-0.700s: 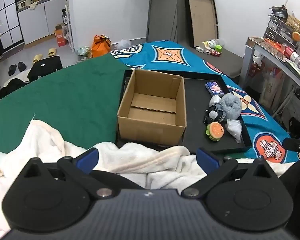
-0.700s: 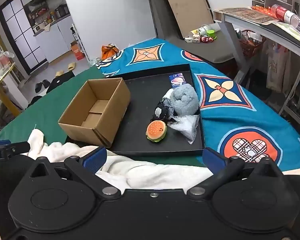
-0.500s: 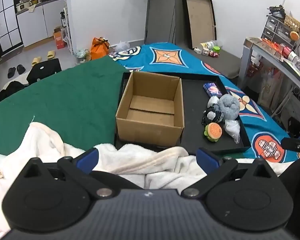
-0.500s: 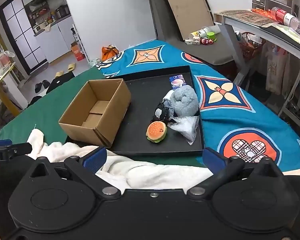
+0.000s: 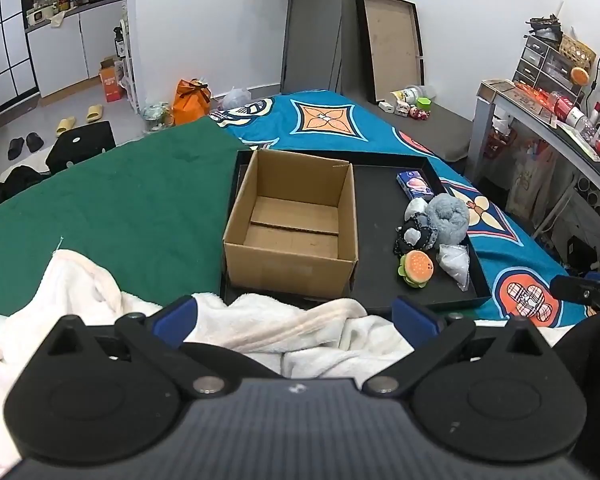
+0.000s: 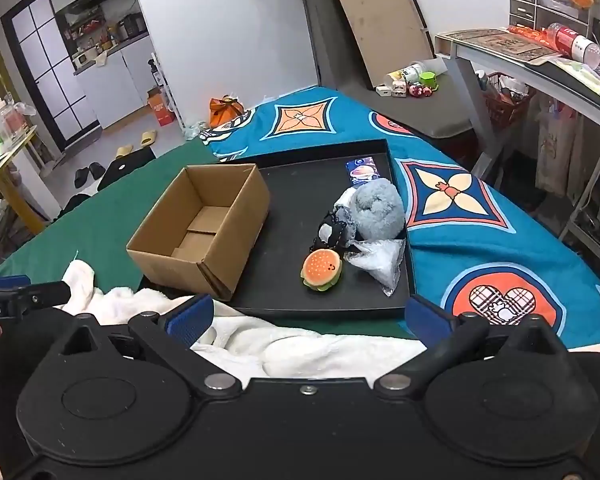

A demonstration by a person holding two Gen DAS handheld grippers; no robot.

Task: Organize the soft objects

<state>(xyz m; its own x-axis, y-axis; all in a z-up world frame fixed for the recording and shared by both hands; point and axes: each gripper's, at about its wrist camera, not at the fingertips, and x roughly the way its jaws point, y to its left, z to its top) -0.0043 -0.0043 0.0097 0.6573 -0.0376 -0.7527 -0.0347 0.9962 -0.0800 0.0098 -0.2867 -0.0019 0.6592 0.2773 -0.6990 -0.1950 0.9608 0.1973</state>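
Note:
An empty cardboard box [image 5: 292, 220] [image 6: 204, 224] stands open on the left part of a black tray [image 5: 374, 200] [image 6: 292, 216]. On the tray's right lie a grey fluffy plush [image 5: 448, 216] [image 6: 380, 208], a black-and-white soft toy [image 5: 414, 236] [image 6: 332, 232], a burger plush [image 5: 417, 268] [image 6: 321, 269], a clear plastic bag [image 5: 456, 262] [image 6: 378, 260] and a small blue packet [image 5: 416, 184] [image 6: 362, 168]. My left gripper [image 5: 296, 316] and right gripper [image 6: 308, 316] both hang open over a white blanket [image 5: 260, 328] [image 6: 284, 344], short of the tray, nothing between their fingers.
The tray lies on a bed with a green cover [image 5: 120, 208] and a blue patterned one [image 6: 480, 216]. A desk with clutter [image 6: 540, 56] stands to the right. A framed board [image 5: 392, 44] leans on the far wall. Slippers and bags are on the floor [image 5: 80, 116].
Both views have shifted slightly; the box and tray sit a little nearer and more central in the left wrist view. Nothing on the tray has moved. Both grippers stay open.

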